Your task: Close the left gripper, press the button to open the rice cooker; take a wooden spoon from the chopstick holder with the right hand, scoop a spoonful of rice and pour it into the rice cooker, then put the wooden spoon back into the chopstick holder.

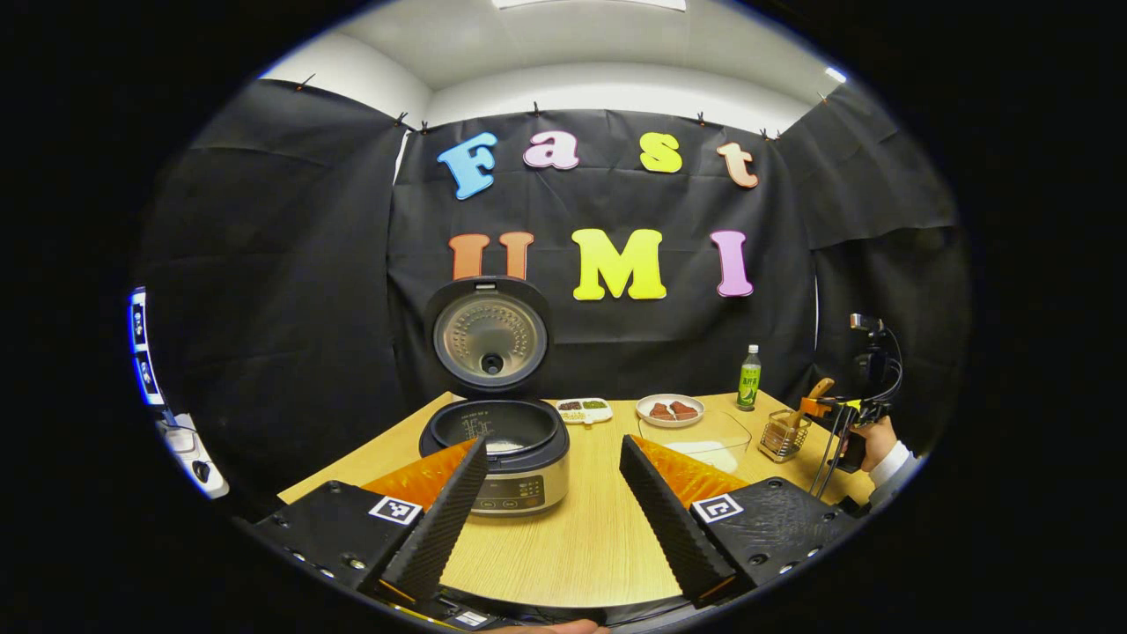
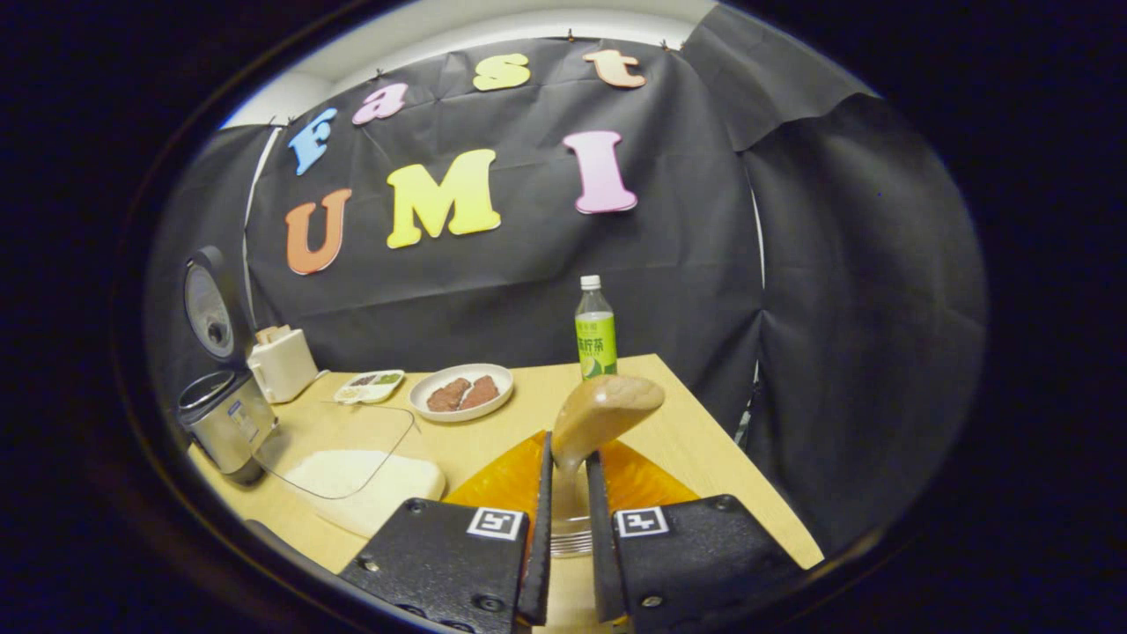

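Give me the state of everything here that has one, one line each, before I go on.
Rice cooker: lid up, pot open.
Wooden spoon: upright, handle between the right gripper's fingers.
Chopstick holder: upright, spoon in it.
Left gripper: open, holding nothing.
Glass bowl: open, rice inside.
Bottle: upright, capped.

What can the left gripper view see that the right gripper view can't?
Left gripper view: the open left claw, the button panel on the cooker, and a hand by the holder. Right gripper view: the right claw shut on the spoon, and a white box beside the cooker. Both: cooker, bottle, plate, rice bowl, table.
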Tool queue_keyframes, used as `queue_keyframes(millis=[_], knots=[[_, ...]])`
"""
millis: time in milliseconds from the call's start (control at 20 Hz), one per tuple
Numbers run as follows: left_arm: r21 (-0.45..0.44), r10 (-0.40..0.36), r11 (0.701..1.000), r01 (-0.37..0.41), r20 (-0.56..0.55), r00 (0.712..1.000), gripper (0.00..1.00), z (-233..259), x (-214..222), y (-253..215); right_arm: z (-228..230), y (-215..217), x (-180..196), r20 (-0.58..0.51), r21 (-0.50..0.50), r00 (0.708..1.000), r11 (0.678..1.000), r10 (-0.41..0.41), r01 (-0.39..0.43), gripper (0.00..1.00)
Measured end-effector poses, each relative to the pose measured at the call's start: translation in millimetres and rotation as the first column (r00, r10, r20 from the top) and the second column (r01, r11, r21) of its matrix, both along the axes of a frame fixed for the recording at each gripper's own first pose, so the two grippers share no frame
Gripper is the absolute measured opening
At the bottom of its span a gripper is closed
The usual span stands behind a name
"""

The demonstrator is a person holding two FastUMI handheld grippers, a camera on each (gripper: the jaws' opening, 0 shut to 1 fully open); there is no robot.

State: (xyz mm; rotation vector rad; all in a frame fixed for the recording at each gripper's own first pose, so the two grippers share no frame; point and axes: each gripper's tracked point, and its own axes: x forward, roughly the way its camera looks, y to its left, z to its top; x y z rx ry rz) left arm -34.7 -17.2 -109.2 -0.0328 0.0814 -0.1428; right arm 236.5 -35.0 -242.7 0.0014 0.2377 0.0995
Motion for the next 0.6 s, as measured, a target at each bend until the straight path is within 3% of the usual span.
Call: queue_keyframes(millis=[100, 600], knots=[[0.004, 0.0, 1.0, 0.0, -0.004, 1.0, 0.96, -2, 0, 2, 2, 16, 2, -0.002, -0.001, 1.0, 1.0, 0.03, -0.03, 0.25], [0.006, 0.0, 1.0, 0.0, -0.002, 1.0, 0.96, -7, -7, 12, 45, 16, 0, 0.095, -0.004, 0.995, 1.0, -0.015, 0.015, 0.14]])
